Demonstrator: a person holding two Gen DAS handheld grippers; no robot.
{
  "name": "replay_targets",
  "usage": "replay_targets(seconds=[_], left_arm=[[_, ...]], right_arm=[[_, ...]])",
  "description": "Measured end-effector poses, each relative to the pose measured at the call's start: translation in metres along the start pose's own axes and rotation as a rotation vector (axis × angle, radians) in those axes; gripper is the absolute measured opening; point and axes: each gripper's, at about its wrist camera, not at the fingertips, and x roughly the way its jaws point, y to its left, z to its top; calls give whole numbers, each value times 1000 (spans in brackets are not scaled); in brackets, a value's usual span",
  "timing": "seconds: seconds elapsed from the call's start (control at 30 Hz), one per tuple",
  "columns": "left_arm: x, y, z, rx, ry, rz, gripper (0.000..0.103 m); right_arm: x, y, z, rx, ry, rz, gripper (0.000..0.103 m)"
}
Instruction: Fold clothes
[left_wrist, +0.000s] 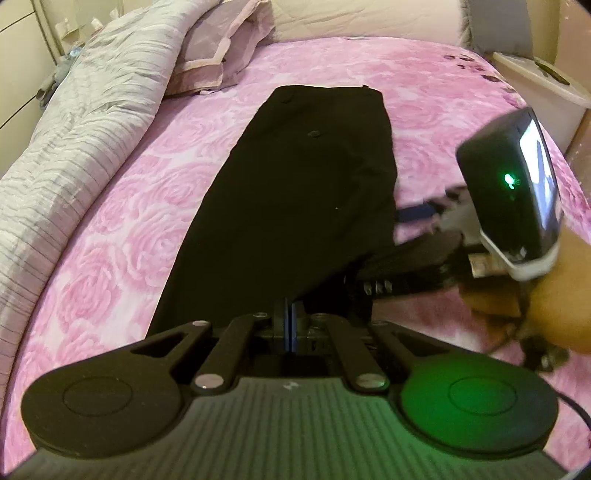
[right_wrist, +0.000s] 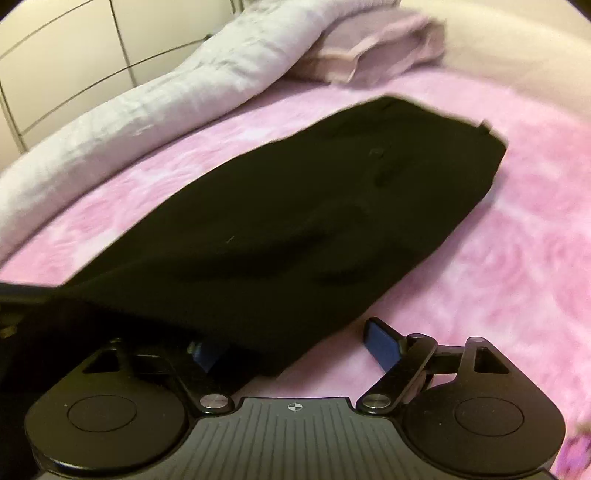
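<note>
We have the left tongs clenched at the near hem of the black trousers; whether cloth is pinched we cannot tell. Our right tongs are released, spread wide at the trousers' near corner, one finger on the pink bedspread just beside the cloth. Trousers lie flat lengthwise on the bedspread. Beyond them: pillow; grey quilt left of them.
</note>
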Motion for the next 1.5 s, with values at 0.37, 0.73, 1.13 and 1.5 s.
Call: replay_targets(seconds=[0.37,0.73,1.13,1.5], left_arm=[[23,-85,-29,418,58,-6,1],[1,-83,-41,303,99,1,10],[46,-150,37,366,-57,90,54],[100,-159,58,419,95,247,16]], right_arm=[[-60,-25,-10,-330,3,-133,83],[-98,-89,-6,-179,214,-2,83],[11,-244,107,384,149,212,83],[107,-285,143,622,228,371,31]])
